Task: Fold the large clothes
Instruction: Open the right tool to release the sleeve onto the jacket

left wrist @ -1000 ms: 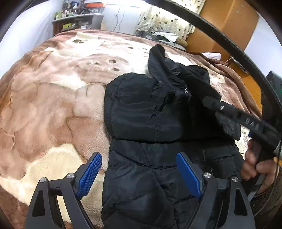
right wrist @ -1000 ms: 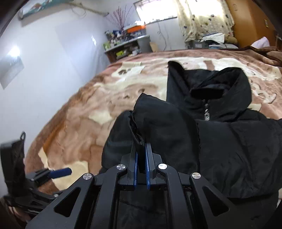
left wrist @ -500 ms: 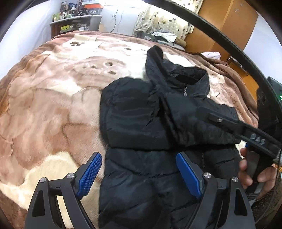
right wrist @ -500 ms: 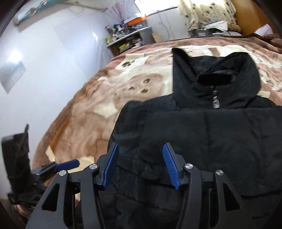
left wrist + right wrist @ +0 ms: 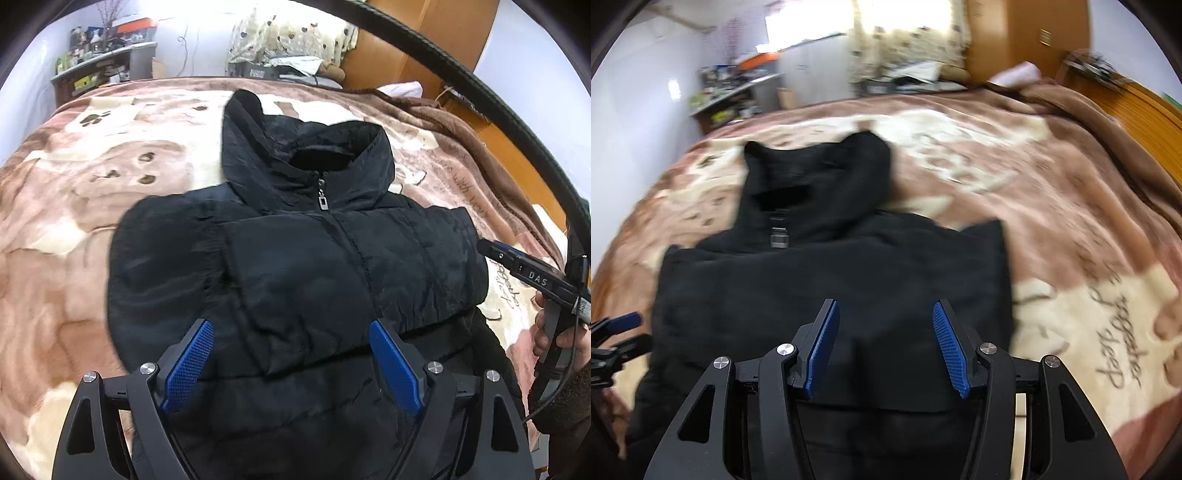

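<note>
A black puffer jacket (image 5: 314,266) lies face up on a brown and cream blanket (image 5: 74,221), zipped, collar at the far end. Both sleeves are folded across its chest. My left gripper (image 5: 291,328) hovers open over the lower front, nothing between its blue pads. In the right wrist view the jacket (image 5: 831,280) is blurred, and my right gripper (image 5: 884,310) stands open above its right half, holding nothing. From the left wrist view the right gripper (image 5: 491,251) shows at the right edge, carried by a hand (image 5: 554,332). The left gripper (image 5: 631,332) peeks in at the right view's left edge.
The blanket covers a wide bed with bare blanket on both sides of the jacket. A cluttered shelf (image 5: 99,66) stands beyond the far left corner. A wooden wardrobe (image 5: 424,40) and a wooden bed frame (image 5: 1137,99) line the right side.
My right gripper let go of the sleeve, opened and swung right, leaving the sleeve flat across the chest. My left gripper shifted right, so the jacket now sits centred in its view.
</note>
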`<move>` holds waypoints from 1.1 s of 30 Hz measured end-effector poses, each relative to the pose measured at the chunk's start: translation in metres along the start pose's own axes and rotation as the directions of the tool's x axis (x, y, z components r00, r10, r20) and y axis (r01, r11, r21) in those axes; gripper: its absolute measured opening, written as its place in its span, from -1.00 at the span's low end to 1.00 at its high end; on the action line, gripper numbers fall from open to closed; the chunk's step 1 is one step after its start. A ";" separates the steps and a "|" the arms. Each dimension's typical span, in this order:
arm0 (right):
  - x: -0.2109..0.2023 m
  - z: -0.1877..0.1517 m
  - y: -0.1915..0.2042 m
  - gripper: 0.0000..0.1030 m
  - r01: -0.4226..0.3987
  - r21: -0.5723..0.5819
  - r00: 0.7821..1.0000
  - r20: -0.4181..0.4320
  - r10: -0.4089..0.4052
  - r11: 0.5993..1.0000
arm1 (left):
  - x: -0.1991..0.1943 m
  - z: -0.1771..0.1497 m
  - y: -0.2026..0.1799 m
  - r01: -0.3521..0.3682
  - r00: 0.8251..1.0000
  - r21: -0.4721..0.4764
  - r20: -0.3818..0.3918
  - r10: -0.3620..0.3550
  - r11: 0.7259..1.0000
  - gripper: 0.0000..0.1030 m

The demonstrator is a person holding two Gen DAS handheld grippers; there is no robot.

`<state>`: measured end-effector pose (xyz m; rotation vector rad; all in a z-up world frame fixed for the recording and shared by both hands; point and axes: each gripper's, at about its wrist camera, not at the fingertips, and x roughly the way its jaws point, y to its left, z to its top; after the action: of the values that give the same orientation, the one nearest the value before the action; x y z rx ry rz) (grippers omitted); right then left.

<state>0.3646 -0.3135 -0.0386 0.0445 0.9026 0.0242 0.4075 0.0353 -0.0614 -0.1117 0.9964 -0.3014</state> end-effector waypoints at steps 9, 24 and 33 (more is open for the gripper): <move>0.050 -0.017 -0.015 0.05 0.012 -0.019 0.997 -0.082 -0.014 1.000 | 0.061 0.005 0.009 -0.089 0.991 -0.023 -0.105 0.086 0.996 0.68; 0.033 -0.006 -0.016 0.07 0.006 -0.029 0.997 -0.071 -0.008 1.000 | 0.060 0.006 0.020 -0.078 0.990 -0.069 -0.126 0.069 0.995 0.83; -0.004 0.023 -0.025 0.07 -0.070 0.018 0.997 -0.012 0.070 0.997 | 0.013 0.036 0.056 -0.102 0.994 -0.074 -0.047 0.099 0.992 0.83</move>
<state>0.3805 -0.3397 -0.0225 0.0926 0.9132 0.0820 0.4557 0.0832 -0.0649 -0.1244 1.0527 -0.1740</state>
